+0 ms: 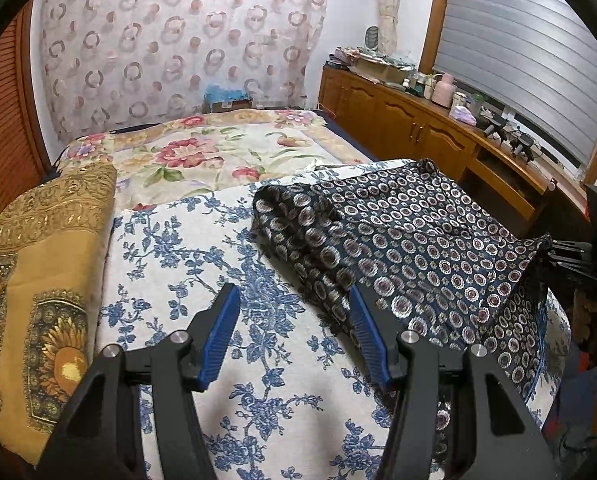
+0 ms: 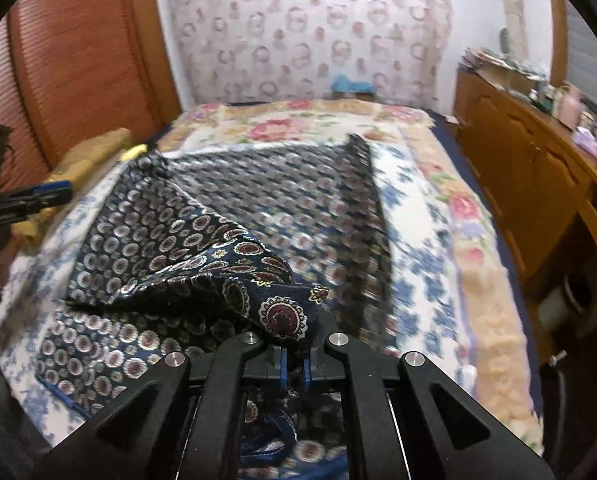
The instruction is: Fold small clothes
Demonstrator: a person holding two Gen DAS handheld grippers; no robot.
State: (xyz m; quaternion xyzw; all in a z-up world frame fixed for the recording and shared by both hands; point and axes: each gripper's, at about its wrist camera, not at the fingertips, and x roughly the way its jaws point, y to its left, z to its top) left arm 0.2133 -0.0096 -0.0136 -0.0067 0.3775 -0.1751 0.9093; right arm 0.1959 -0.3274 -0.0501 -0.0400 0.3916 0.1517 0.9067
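Two grippers are working over a bed, and only one is gripping. The right gripper [image 2: 294,364] is pinching a corner of the dark patterned garment [image 1: 410,240] between its closed blue pads, so that corner is peeling up off the blue-flowered cloth [image 1: 202,264] while the rest is lying spread ahead of the fingers. Lifting one corner this way is probably setting up a fold across the garment. Its fingers are pointing forward and downward, with the raised cloth draping over their tips. The left gripper [image 1: 294,336] is hovering with its fingers [image 1: 222,320] standing moderately apart and empty; the garment's bunched edge is lying just beside its right finger, likely waiting to be taken.
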